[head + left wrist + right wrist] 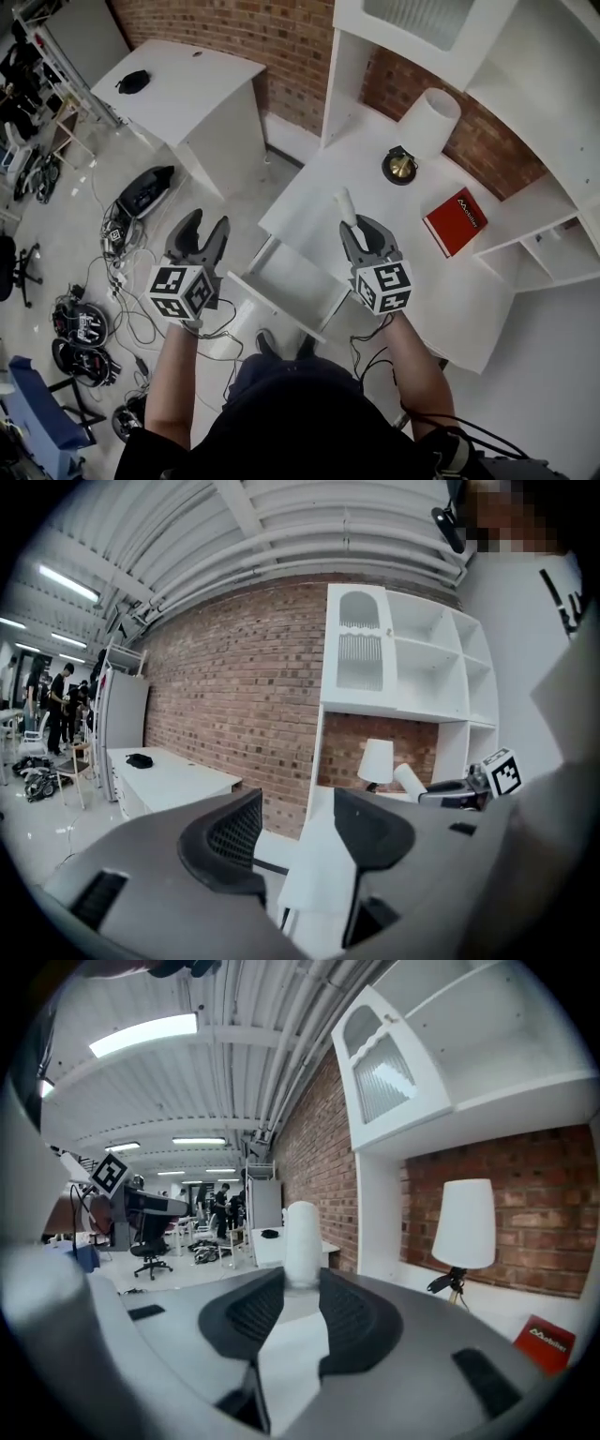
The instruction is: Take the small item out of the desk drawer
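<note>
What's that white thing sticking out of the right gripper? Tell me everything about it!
The white item is a small, smooth, plain cylinder with a rounded tip, like plastic. The right gripper has its dark ribbed jaws shut on its lower end, so its top pokes out beyond them. It is held up over the white desk, touching nothing else.

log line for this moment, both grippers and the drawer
right hand-held gripper: shut on white tube | left hand-held gripper: open, empty | drawer: open
</note>
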A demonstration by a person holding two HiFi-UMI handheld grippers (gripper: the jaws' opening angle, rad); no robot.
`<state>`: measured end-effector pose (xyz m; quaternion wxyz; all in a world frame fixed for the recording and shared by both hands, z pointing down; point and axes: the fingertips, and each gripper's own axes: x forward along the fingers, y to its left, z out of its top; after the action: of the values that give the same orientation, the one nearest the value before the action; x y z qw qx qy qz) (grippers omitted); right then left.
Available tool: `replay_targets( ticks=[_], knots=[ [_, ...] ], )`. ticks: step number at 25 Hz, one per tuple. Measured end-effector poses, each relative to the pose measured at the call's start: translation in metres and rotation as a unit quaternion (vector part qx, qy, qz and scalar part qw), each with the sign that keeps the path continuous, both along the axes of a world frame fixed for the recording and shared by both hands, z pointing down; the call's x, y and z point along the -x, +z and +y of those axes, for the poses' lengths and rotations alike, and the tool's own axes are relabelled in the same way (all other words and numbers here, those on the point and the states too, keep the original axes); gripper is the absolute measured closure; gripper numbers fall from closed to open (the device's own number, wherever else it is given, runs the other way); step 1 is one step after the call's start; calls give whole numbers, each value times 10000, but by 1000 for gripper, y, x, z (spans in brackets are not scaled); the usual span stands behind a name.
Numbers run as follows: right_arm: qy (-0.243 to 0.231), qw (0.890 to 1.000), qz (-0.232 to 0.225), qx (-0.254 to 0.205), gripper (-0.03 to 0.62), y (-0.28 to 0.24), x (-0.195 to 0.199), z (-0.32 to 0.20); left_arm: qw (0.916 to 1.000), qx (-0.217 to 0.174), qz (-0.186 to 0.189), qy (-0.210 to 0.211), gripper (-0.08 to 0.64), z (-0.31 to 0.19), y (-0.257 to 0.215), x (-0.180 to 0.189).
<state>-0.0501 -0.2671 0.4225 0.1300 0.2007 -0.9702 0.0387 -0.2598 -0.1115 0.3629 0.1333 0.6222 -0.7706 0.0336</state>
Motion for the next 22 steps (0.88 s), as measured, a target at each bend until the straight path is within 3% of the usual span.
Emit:
replay_targets(
  ticks=[4, 8, 16, 22],
  knots=[
    [628, 9970, -392, -218, 479, -42, -38, -25, 9987, -370, -353, -36, 331, -12, -37, -6],
    [1268, 9889, -734, -265, 479, -71, -74, -42, 9969, -628, -420, 225, 331, -24, -56, -17],
    [1998, 9767, -617, -474, 479, -85, -115, -36, 9929, -748, -400, 829, 331, -47, -63, -32],
    [2534, 9638, -610, -559, 479, -91, -145, -20, 9884, -903, -100, 1221, 331, -55, -67, -38]
  ],
)
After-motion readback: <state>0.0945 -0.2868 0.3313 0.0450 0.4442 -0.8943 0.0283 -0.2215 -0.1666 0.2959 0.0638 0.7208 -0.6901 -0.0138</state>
